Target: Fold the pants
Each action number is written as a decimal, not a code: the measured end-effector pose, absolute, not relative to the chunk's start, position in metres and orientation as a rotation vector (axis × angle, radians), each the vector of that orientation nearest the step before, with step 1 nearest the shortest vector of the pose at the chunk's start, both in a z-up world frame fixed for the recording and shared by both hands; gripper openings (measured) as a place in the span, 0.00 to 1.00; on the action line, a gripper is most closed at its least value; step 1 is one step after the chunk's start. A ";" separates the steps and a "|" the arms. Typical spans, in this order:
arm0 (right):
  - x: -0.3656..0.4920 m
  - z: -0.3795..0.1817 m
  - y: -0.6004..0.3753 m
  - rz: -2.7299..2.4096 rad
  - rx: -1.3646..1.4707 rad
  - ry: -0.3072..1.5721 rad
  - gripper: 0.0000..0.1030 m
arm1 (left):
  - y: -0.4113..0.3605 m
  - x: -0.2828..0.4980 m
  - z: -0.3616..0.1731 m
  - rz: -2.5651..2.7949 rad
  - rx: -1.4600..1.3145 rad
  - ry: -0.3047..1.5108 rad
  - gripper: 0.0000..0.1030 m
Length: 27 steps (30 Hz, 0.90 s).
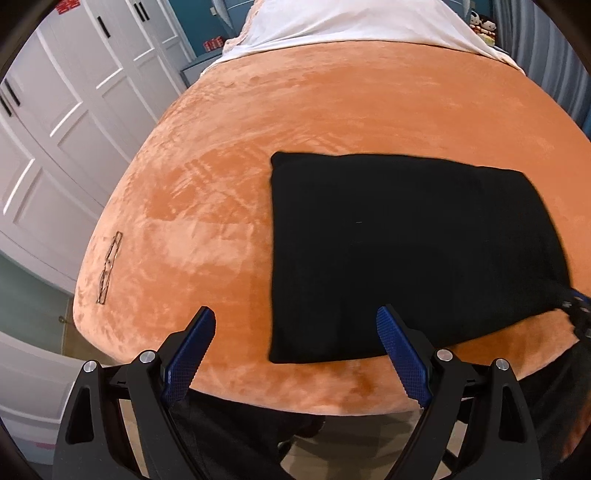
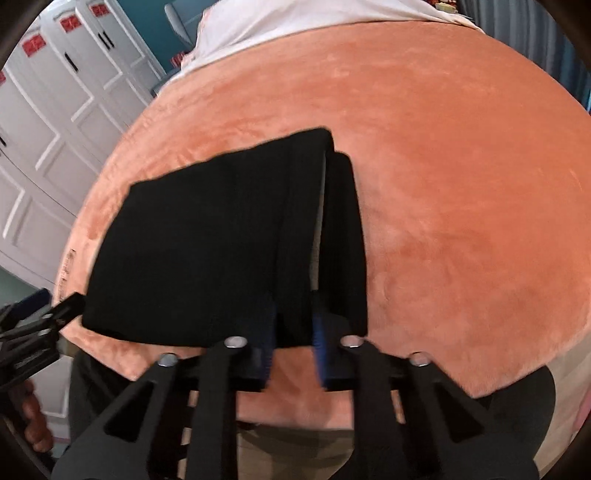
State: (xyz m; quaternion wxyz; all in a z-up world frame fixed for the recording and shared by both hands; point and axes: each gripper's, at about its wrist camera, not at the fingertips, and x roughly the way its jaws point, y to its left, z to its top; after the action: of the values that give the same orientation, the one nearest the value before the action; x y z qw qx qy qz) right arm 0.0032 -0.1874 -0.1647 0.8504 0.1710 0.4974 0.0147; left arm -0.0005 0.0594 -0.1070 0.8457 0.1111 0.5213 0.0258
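Note:
The black pants (image 1: 406, 254) lie folded into a flat rectangle on the orange bed cover (image 1: 229, 177). My left gripper (image 1: 295, 321) is open and empty, hovering at the bed's near edge by the pants' near left corner. In the right wrist view the pants (image 2: 207, 251) show layered folds, with the right edge lifted. My right gripper (image 2: 293, 325) is shut on that near right edge of the pants. The right gripper shows at the far right of the left wrist view (image 1: 576, 306). The left gripper shows at the left edge of the right wrist view (image 2: 40, 317).
The orange plush cover (image 2: 461, 184) spans the bed, with a white sheet (image 1: 351, 26) at the far end. White wardrobe doors (image 1: 62, 110) stand to the left. A small stitched label (image 1: 109, 267) sits near the bed's left corner. My legs and the floor are below.

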 end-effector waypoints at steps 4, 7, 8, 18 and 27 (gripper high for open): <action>0.000 -0.184 -0.192 0.015 0.349 1.096 0.15 | 0.066 0.004 -0.128 0.070 0.208 1.163 0.84; -0.001 -0.190 -0.197 0.033 0.401 1.088 0.20 | 0.068 -0.001 -0.127 0.068 0.222 1.156 0.84; -0.004 -0.183 -0.199 0.029 0.417 1.075 0.24 | 0.069 -0.003 -0.126 0.068 0.229 1.147 0.84; 0.052 -0.113 -0.171 0.095 0.241 0.931 0.23 | 0.071 -0.002 -0.129 0.061 0.216 1.160 0.84; 0.137 -0.191 -0.186 0.042 0.221 1.082 0.23 | 0.086 -0.001 -0.129 0.072 0.201 1.166 0.84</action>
State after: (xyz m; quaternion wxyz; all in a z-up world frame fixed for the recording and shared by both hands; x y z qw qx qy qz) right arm 0.1370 -0.1860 -0.1913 0.8512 0.1052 0.5137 0.0201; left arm -0.0011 0.0862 -0.1285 0.8293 0.0947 0.5496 0.0340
